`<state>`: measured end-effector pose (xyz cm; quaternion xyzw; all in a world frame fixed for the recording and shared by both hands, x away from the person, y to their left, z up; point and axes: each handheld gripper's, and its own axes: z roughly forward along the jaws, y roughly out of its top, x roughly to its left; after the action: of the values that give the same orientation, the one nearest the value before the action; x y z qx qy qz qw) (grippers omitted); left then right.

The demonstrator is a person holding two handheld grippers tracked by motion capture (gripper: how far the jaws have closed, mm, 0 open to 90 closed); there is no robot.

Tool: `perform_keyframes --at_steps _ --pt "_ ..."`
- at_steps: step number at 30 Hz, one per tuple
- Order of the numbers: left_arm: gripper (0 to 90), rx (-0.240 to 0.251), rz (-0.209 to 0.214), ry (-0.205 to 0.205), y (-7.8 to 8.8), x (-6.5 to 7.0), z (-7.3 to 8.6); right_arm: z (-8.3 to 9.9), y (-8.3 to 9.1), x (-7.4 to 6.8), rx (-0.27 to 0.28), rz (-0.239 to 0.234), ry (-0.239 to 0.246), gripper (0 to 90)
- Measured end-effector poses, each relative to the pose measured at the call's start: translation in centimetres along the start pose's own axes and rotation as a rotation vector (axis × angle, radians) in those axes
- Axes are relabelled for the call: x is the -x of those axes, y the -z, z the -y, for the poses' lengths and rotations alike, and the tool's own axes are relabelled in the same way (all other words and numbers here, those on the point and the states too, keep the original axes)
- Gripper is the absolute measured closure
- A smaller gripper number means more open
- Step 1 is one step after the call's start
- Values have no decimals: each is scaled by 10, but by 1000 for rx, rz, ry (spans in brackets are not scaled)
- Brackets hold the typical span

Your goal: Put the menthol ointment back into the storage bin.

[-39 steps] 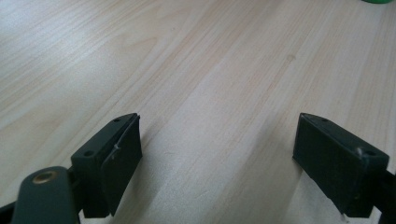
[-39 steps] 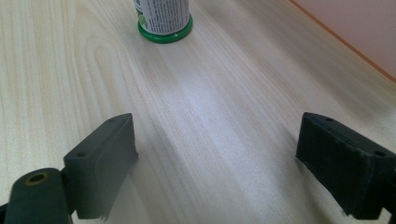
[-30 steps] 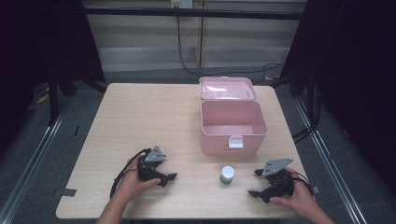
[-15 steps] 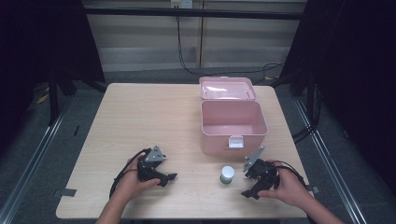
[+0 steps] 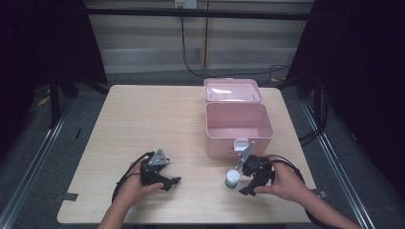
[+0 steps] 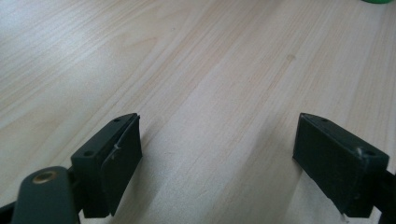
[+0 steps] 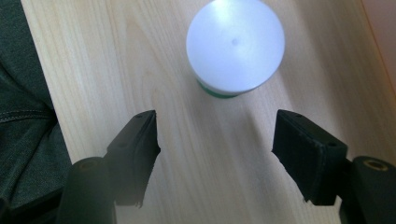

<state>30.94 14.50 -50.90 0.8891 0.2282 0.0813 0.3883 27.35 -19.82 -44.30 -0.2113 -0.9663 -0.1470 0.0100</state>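
A light wooden table (image 5: 143, 124) takes up the middle of the high view, with dark floor and metal rails around it. On its right half stands a pink plastic box (image 5: 238, 128), its hinged lid (image 5: 232, 90) thrown back flat behind it and a white latch on the front wall facing the person.

Near the front edge, the person's left hand (image 5: 130, 187) rests on the tabletop with the left gripper (image 5: 173, 182), whose jaws point right along the wood; in the left gripper view they stand spread wide with only bare table between them.

The right hand (image 5: 282, 181) carries the right gripper (image 5: 241, 183) just in front of the box, angled down and to the left. Its jaws have just been closing, yet they are apart still, and nothing sits between the pads.

The smallest item is a little jar with a white cap and green base (image 7: 235, 48), standing upright on the table just ahead of the right gripper's tips, close to the box front and untouched by either jaw.
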Motion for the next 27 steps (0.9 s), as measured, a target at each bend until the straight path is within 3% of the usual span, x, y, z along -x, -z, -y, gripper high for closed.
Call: perform_keyframes --at_steps 6,27 --pt "149 0 0 0 0 0 0 -7 -1 3 -39 -3 3 358" --pt "149 0 1 1 0 0 0 -33 -5 6 -47 2 49 425"
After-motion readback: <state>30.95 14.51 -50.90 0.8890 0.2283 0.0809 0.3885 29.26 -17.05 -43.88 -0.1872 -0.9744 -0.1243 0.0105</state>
